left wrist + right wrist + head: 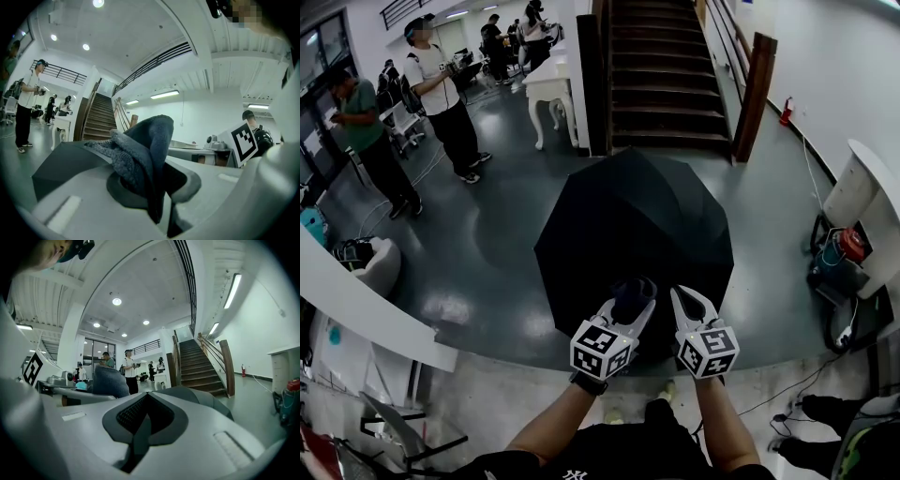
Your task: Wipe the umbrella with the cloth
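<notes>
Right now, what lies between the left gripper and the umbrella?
Only the cloth: the left gripper clamps it, and it sticks out toward the umbrella. The left gripper view shows this best; whether they touch is unclear.

Floor (497, 253): dark grey, glossy, reflecting light. Dark wooden staircase (661, 75) rises at far centre, wooden railing (757, 84) on its right. White wall (844, 66) right, red fire extinguisher (786, 111) at its foot. White table (546, 89) far left of stairs. Round ceiling lights (116, 301) lit.
</notes>
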Available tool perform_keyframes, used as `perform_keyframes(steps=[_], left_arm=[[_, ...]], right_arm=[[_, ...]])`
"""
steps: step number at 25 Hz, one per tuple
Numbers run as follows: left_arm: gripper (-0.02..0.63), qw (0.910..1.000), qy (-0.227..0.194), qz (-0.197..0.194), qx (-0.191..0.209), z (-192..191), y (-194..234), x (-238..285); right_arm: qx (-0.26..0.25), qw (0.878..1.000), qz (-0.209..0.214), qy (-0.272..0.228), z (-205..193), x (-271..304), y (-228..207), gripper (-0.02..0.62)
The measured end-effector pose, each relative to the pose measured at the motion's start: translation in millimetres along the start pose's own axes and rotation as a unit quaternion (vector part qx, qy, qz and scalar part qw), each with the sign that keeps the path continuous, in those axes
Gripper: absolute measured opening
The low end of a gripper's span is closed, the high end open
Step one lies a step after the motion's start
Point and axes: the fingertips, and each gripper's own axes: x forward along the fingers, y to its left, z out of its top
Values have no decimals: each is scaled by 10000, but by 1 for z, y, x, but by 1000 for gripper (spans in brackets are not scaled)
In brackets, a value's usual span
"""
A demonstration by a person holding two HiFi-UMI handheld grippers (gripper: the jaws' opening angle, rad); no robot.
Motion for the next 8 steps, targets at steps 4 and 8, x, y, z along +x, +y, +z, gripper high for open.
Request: perform_keyframes(steps=[4, 8], left_arm=[[172, 10000, -8, 20, -18, 0, 1, 0], [172, 10000, -28, 24, -27, -2, 0, 3]], right_arm=[[-5, 10000, 8, 29, -2, 0, 1, 23], [-32, 10000, 18, 36, -4, -2, -2, 23]])
